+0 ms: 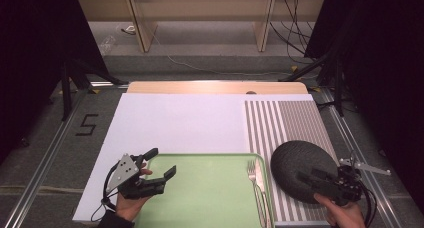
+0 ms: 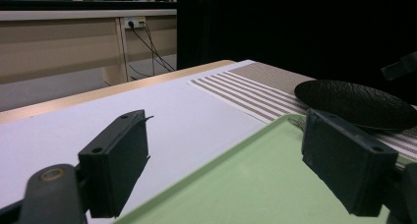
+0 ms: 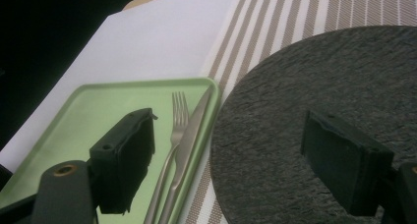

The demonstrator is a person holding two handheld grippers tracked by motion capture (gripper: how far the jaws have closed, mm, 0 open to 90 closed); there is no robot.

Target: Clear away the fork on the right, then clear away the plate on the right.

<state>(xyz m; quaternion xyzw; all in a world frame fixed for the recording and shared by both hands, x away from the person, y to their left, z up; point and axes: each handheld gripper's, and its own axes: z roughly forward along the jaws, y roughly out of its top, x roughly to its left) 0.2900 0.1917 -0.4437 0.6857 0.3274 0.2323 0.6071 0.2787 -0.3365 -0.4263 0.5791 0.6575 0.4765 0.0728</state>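
High view shows my left gripper gaping wide, holding nothing, over the green tray's near-left corner. My right gripper is equally wide and empty above the dark slate plate; the fork and knife lie just left of its left finger.

The left gripper fills the bottom of the frame, jaws wide apart over a green tray. At right, a black plate sits on a striped mat.
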